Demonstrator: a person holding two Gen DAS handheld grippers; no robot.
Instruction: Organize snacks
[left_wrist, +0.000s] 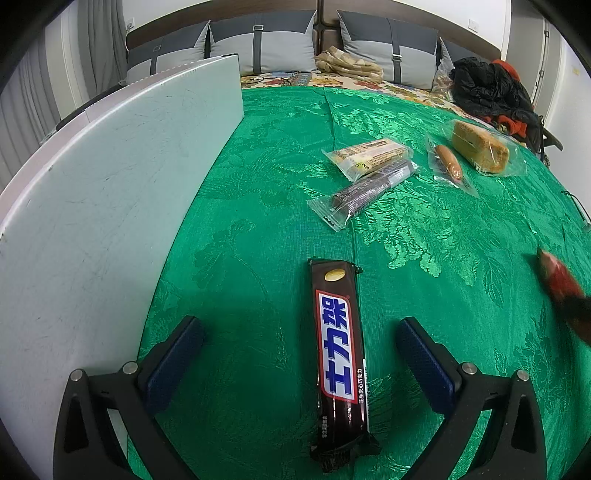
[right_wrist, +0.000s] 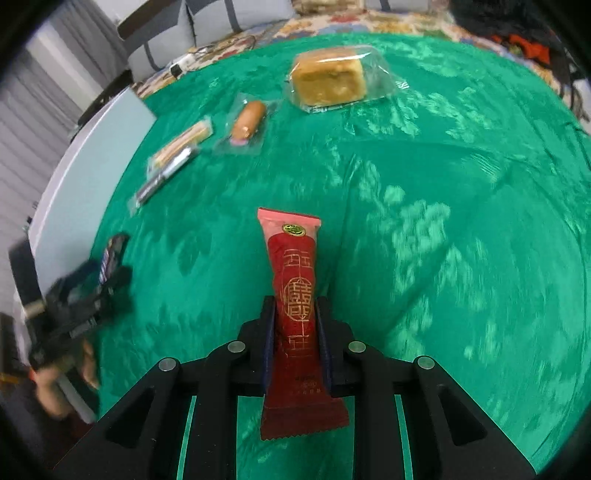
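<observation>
A dark brown chocolate bar with a blue and white label lies on the green cloth between the wide-apart fingers of my left gripper, which is open and not touching it. My right gripper is shut on a red snack packet with gold print, held lengthwise above the cloth. That red packet shows blurred at the right edge of the left wrist view. The left gripper and the chocolate bar appear blurred at the left of the right wrist view.
Further back lie a yellow wafer packet, a dark bar in clear wrap, a sausage and a wrapped cake. A white board stands along the left. Cushions and a black bag sit beyond the green cloth.
</observation>
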